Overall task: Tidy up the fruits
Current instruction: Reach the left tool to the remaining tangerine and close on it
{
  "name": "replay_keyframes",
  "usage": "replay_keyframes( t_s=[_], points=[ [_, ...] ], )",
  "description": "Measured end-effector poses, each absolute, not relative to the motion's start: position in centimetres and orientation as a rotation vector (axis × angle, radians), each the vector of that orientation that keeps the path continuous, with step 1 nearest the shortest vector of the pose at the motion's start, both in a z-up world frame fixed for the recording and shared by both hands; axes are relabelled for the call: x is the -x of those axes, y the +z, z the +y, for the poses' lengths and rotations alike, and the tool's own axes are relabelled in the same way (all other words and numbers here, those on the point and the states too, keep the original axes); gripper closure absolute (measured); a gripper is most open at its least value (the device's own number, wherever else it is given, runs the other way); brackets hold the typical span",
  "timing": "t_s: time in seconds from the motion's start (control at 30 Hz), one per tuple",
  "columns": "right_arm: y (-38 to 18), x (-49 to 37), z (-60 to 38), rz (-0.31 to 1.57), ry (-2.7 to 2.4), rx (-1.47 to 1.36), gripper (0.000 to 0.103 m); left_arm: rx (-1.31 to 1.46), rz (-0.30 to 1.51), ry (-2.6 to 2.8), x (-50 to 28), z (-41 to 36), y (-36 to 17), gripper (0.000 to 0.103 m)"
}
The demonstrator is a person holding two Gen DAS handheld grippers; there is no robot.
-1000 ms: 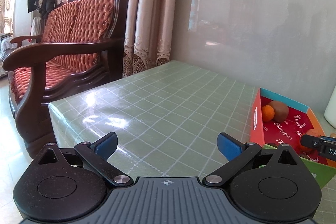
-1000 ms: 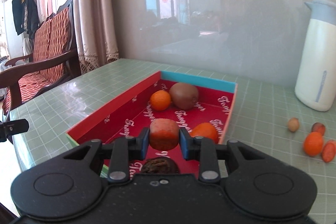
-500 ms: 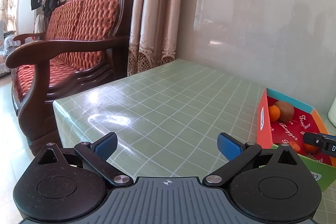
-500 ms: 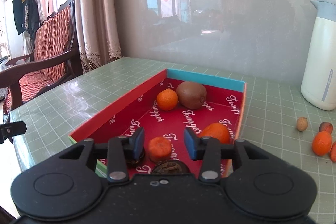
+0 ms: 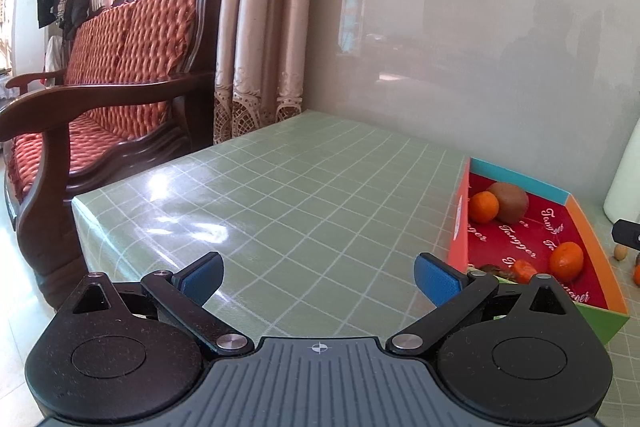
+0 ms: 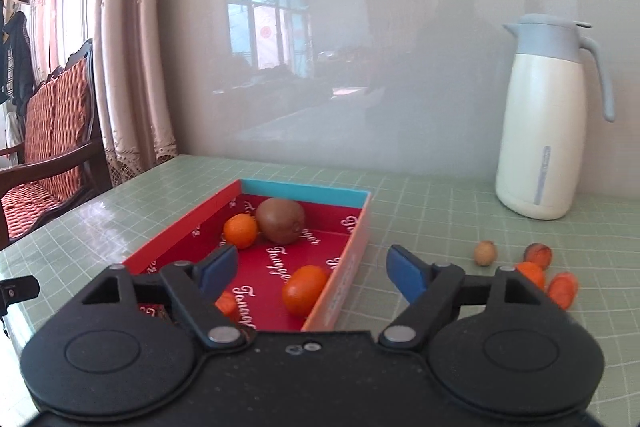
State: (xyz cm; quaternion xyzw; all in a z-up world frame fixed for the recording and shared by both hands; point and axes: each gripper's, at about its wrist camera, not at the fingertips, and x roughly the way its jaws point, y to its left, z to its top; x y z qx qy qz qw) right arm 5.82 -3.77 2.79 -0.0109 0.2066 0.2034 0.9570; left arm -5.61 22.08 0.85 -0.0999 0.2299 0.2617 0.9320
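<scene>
Right gripper point(image 6: 310, 269) has let go of the small orange fruit point(image 6: 226, 303), now lying in the red box point(image 6: 348, 269); jaws spread wide, empty, swung toward loose fruit point(image 6: 562, 289) on the desk point(image 6: 420, 211). Left gripper point(image 5: 318, 277) jaws apart, idle. Next pick likely there.

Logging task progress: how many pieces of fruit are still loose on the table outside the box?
4: pale round nut-like fruit, reddish-brown one, orange one and orange-red one, all right of the red box. Gripper may hide more.

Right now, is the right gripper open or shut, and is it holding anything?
Open and empty. The right gripper has its blue pads spread wide, with nothing between them; the red box lies below.
</scene>
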Motion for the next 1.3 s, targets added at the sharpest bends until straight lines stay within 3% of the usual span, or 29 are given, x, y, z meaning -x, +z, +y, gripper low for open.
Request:
replay_keyframes(
  t_s=[0.3, 0.77, 1.3],
  points=[
    [3.0, -5.2, -10.4, 0.404, 0.224, 0.035, 0.004, 0.142, 0.467, 0.421, 3.4, 16.7, 1.0, 0.002],
    [2.5, -4.1, -20.5, 0.426, 0.000, -0.067, 0.002, 0.022, 0.447, 0.176, 0.4, 7.2, 1.2, 0.002],
    [2.0, -3.2, -23.2, 0.415, -0.141, -0.033, 0.001, -0.084, 0.484, 0.004, -5.5, -1.2, 1.9, 0.002]
  ],
)
